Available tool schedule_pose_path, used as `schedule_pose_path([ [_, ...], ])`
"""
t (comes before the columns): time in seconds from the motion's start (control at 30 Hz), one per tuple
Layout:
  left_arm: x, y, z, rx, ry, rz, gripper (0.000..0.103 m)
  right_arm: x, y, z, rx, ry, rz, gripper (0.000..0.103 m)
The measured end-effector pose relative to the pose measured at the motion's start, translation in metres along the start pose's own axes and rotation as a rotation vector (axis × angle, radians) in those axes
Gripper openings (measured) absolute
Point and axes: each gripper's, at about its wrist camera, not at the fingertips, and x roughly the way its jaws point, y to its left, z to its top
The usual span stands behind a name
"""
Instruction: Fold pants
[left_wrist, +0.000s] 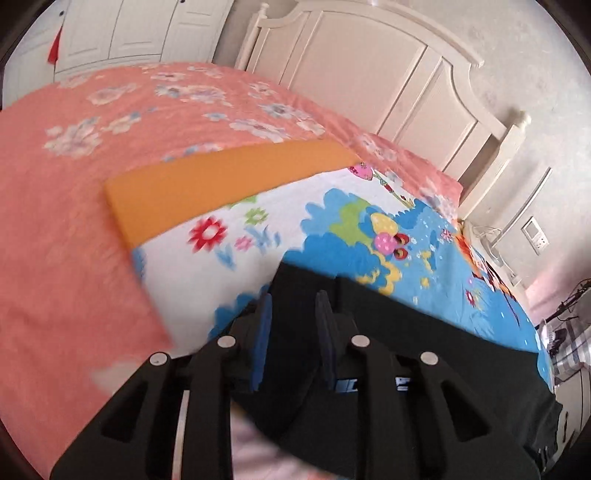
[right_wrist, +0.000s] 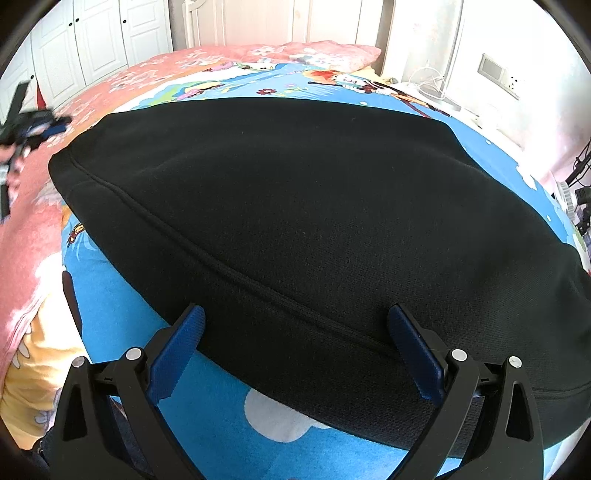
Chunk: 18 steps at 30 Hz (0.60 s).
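Black pants lie folded in a broad flat stack on the cartoon blanket; a seam runs diagonally across the top layer. My right gripper is open, its blue pads spread wide over the near edge of the pants, holding nothing. In the left wrist view my left gripper hovers at the pants' corner, its blue pads a narrow gap apart with black fabric behind them; I cannot tell if cloth is pinched. The left gripper also shows in the right wrist view, off the pants' far left corner, blurred.
The blanket with an orange border lies on a pink floral bedspread. A cream headboard stands behind, white wardrobe doors at far left, a bedside table with cables at right.
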Motion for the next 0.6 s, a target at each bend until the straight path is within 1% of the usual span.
schedule_pose_path([
  [0.07,-0.002,0.015,-0.018,-0.031,0.016,-0.006,0.025,0.0,0.0,0.0,-0.001,-0.001,-0.003,0.096],
  [0.1,-0.003,0.022,-0.025,-0.045,0.018,0.018,0.025,0.0,0.001,0.0,-0.001,-0.001,-0.004,0.096],
  [0.13,-0.001,0.036,-0.034,-0.077,0.027,0.075,0.025,-0.001,0.001,0.0,-0.001,-0.001,-0.005,0.096],
  [0.17,0.0,0.05,-0.04,-0.131,0.032,0.119,0.026,-0.001,0.001,-0.001,0.0,-0.001,-0.005,0.096],
  [0.2,-0.003,0.061,-0.045,-0.18,0.021,0.105,0.028,-0.001,0.001,0.0,0.0,-0.001,-0.005,0.096],
  [0.23,-0.011,0.072,-0.049,-0.248,-0.014,0.027,0.03,-0.001,0.001,0.0,0.0,0.0,-0.006,0.096],
  [0.27,-0.017,0.078,-0.052,-0.293,-0.04,-0.052,0.034,-0.001,0.001,0.0,0.0,0.0,-0.006,0.096],
  [0.3,-0.019,0.08,-0.052,-0.314,-0.047,-0.092,0.038,0.0,0.001,0.0,0.001,0.0,-0.006,0.096],
  [0.33,-0.018,0.082,-0.052,-0.35,-0.036,-0.161,0.046,0.0,0.001,0.0,0.003,0.002,-0.006,0.096],
  [0.37,-0.013,0.082,-0.051,-0.375,-0.012,-0.217,0.049,0.0,0.0,0.0,0.003,0.001,-0.006,0.096],
  [0.4,-0.009,0.081,-0.049,-0.38,0.003,-0.234,0.049,0.0,0.0,0.001,0.003,0.001,-0.007,0.096],
  [0.43,-0.003,0.077,-0.048,-0.372,0.028,-0.228,0.049,0.0,0.0,0.001,0.004,0.001,-0.006,0.096],
  [0.47,0.003,0.072,-0.046,-0.362,0.048,-0.217,0.046,0.0,0.0,0.001,0.005,0.001,-0.006,0.096],
  [0.5,0.009,0.067,-0.045,-0.345,0.063,-0.214,0.041,0.001,0.0,0.001,0.005,0.002,-0.005,0.096],
  [0.53,0.014,0.057,-0.041,-0.29,0.068,-0.183,0.009,0.001,0.0,0.001,0.005,0.001,-0.005,0.096],
  [0.57,0.014,0.051,-0.037,-0.26,0.061,-0.156,0.007,0.001,-0.001,0.001,0.005,0.002,-0.005,0.096],
  [0.6,0.009,0.044,-0.035,-0.227,0.038,-0.137,0.007,0.0,0.0,0.001,0.005,0.002,-0.005,0.096],
])
